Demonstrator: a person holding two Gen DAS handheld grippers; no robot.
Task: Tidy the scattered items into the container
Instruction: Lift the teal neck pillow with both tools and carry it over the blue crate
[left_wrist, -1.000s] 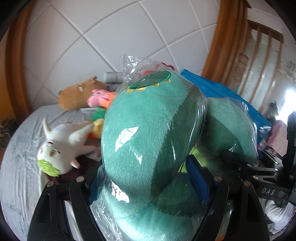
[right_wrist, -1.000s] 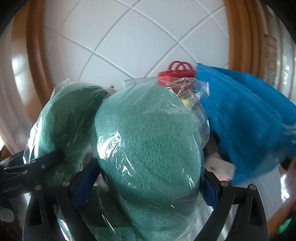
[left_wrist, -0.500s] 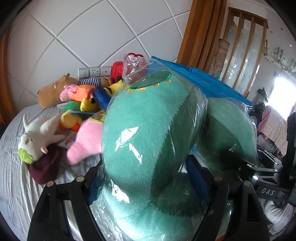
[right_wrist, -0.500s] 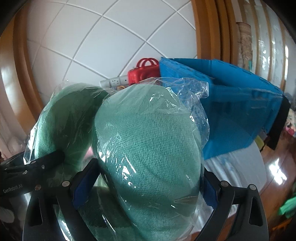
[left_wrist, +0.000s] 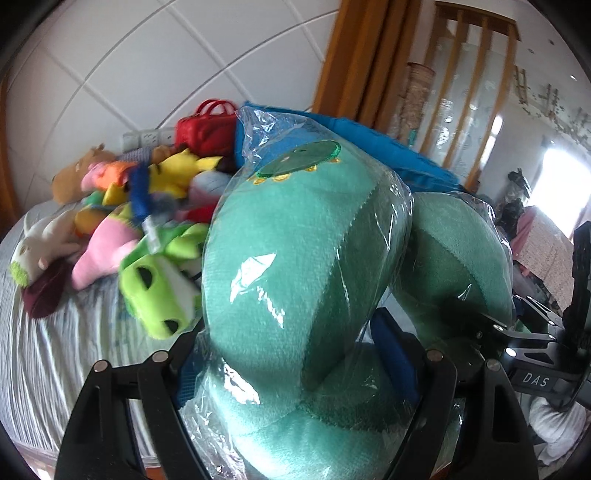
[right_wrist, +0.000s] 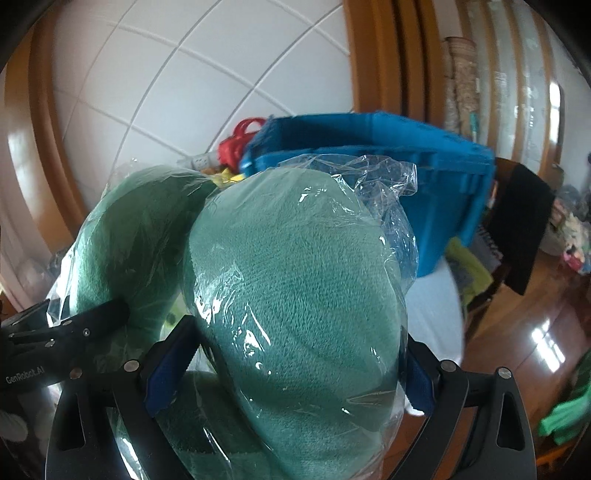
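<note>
Both grippers, left (left_wrist: 299, 363) and right (right_wrist: 291, 363), clamped on bagged green pillow (left_wrist: 295, 266). Swung rightward lately; blue bin (right_wrist: 436, 192) now upper right, nearly droppable.

One bagged green neck pillow (left_wrist: 295, 266), one blue crate (right_wrist: 424, 177), one red handbag (left_wrist: 207, 127), and roughly ten loose plush toys (left_wrist: 159, 291) on the bed (left_wrist: 55, 343).

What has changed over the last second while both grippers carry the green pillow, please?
Both views have swung right: the blue crate now shows its open rim, and the toy pile on the bed has slid left, revealing more toys. Nothing was grasped or released. The left gripper and right gripper stay clamped on the bagged green pillow.
</note>
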